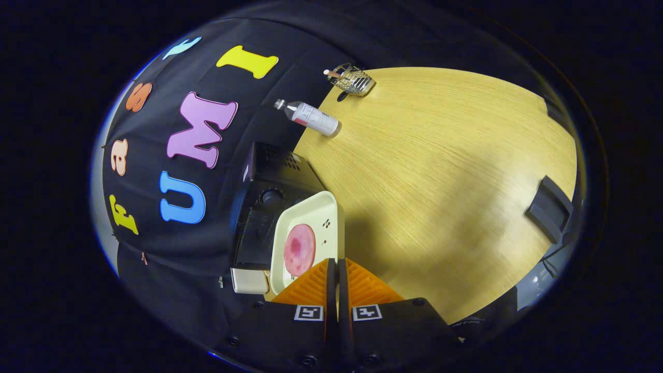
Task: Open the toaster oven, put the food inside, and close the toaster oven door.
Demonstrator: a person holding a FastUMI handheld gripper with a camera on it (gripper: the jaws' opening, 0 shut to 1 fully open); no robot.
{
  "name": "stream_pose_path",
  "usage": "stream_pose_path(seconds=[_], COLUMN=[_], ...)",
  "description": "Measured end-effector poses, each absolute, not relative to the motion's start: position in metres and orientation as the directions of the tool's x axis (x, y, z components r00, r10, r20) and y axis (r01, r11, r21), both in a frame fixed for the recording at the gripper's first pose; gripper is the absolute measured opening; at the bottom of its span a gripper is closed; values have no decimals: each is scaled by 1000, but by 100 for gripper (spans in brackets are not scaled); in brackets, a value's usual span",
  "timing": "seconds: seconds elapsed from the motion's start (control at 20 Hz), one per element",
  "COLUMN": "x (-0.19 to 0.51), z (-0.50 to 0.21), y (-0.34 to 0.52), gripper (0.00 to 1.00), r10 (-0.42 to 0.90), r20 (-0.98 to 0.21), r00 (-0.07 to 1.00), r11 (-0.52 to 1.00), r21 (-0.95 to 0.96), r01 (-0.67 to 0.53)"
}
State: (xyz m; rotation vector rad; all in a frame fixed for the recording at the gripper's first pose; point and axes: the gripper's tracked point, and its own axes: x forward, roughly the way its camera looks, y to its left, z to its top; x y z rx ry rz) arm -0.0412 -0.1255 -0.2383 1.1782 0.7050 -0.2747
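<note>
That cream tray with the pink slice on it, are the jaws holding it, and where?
Yes, it seems so. The gripper is shut on the tray at the edge nearest it, beside the ham slice, lifting it in front of the toaster oven.

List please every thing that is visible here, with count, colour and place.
toaster oven: one, black, at the table's edge by the cloth wall, ahead of the fingers
tray: one, cream, in front of the oven, just ahead of the fingers
food slice: one, pink, on the tray
bottle: one, white, beyond the oven
wire rack: one, metal, beyond the bottle
table: one, light wood
gripper: one, fingers shut on the tray's near rim
</note>
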Motion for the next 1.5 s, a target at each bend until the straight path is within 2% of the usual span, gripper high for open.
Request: stream_pose_path(seconds=[0.35, 0.8, 1.5], x=[-29, 54, 163], z=[-231, -237, -274], y=[-56, 4, 0], gripper=[6, 6, 6], r10=[167, 196, 36], r20=[-600, -569, -532], r00=[783, 799, 846], r11=[356, 384, 315], r21=[777, 794, 809], r01=[520, 471, 496])
